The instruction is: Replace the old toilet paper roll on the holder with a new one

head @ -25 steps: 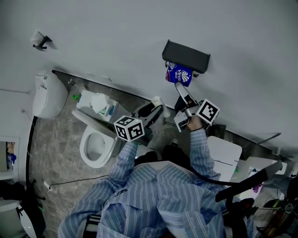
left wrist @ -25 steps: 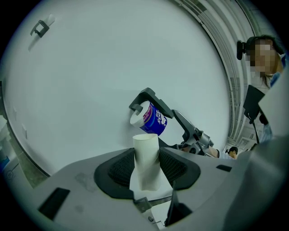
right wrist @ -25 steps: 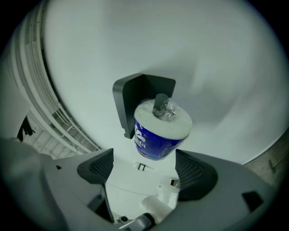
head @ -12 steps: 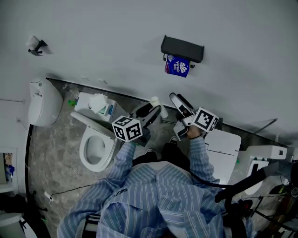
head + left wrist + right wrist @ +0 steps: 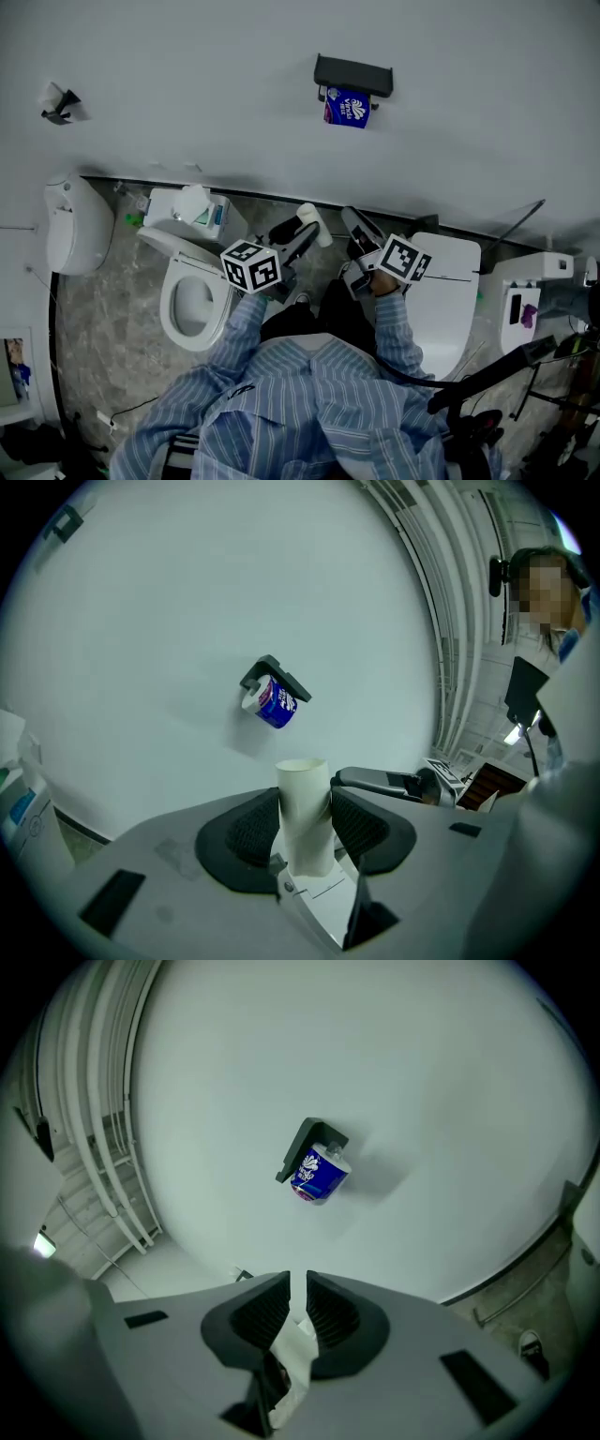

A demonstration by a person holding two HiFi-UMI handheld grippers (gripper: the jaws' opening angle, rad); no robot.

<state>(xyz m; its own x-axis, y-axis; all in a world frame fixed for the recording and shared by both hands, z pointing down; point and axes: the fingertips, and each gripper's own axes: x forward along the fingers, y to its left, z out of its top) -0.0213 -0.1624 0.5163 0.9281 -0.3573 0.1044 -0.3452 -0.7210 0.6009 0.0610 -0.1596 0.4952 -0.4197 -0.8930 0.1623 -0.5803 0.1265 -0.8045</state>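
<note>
Toilet paper roll (image 5: 348,108), blue-wrapped, hangs on the black holder (image 5: 353,73) on the far wall. Nearer, at left, our left gripper (image 5: 306,819) clamps a bare cardboard tube (image 5: 302,780) upright between partly spread jaws. At right, our right gripper (image 5: 298,1288) has just been closing, its jaws nearly together on a scrap of white paper (image 5: 292,1358).

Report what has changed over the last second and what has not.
The right gripper has drawn back from the wrapped roll on the holder, toward the person. Its jaws have just been closing and now pinch a white paper scrap. The wrapped roll stays on the holder, and the left gripper still grips the cardboard tube.
</note>
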